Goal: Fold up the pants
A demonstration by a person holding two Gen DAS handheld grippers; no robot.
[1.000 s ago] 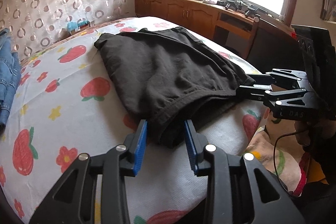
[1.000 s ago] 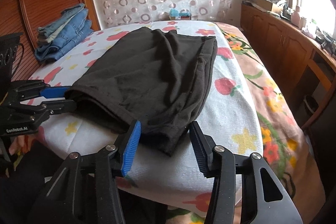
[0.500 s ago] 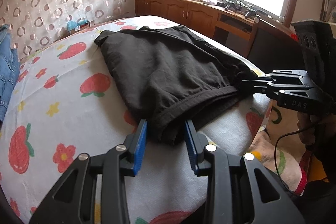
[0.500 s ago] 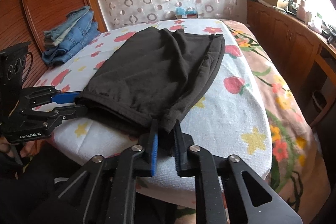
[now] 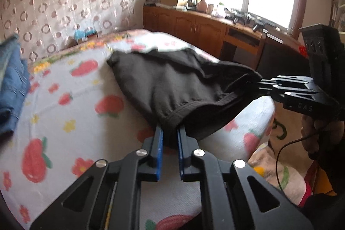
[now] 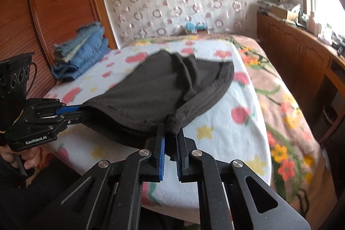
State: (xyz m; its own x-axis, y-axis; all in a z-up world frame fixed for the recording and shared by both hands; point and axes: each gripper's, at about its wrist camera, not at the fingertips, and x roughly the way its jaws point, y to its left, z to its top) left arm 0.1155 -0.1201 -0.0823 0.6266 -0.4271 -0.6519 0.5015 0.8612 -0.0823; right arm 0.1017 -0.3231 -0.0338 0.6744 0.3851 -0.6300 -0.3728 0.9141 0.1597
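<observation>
Lifting the black soft cotton pants (image 5: pixel 172 83) evenly matters: left tongs (image 5: pixel 170 133) closing on one near corner, right tongs (image 6: pixel 171 133) clamping the other.

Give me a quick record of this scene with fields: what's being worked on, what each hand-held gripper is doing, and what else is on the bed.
garment: black pants, near edge raised off the bed, far end resting on it
surface: bed with strawberry-print cover
left hand-held gripper: jaws closing on the near left corner of the pants
right hand-held gripper: shut on the near right corner
also on bed: stack of folded jeans by the wooden headboard
fold: not yet made
</observation>
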